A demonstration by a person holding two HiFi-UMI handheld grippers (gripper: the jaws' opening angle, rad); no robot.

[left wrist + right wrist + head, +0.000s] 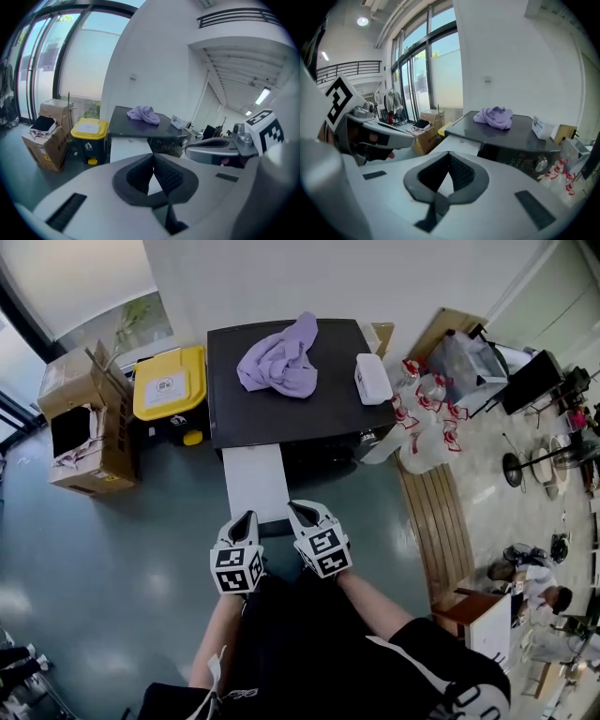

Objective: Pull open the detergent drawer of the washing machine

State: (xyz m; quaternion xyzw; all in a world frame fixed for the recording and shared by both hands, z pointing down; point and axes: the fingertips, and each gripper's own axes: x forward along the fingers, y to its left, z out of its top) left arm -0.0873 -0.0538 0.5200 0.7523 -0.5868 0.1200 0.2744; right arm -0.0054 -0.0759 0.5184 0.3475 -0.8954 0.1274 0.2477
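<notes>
The washing machine point(281, 413) has a dark top and stands against the far wall. A long white panel point(253, 482), seemingly the detergent drawer, juts out from its front left toward me. My left gripper point(247, 517) and right gripper point(296, 508) hover side by side just at the near end of that panel, both shut with nothing between the jaws. In the left gripper view the left gripper point(153, 157) points at the white panel point(127, 148). In the right gripper view the right gripper point(449, 154) points there too, with the dark control panel and knob point(541, 163) off to the right.
A purple cloth point(281, 360) and a white box point(372, 378) lie on the machine's top. Left of it stand a yellow-lidded bin point(171, 385) and an open cardboard box point(89, 423). Plastic jugs with red labels point(427, 418) and a wooden board point(436, 512) are at the right.
</notes>
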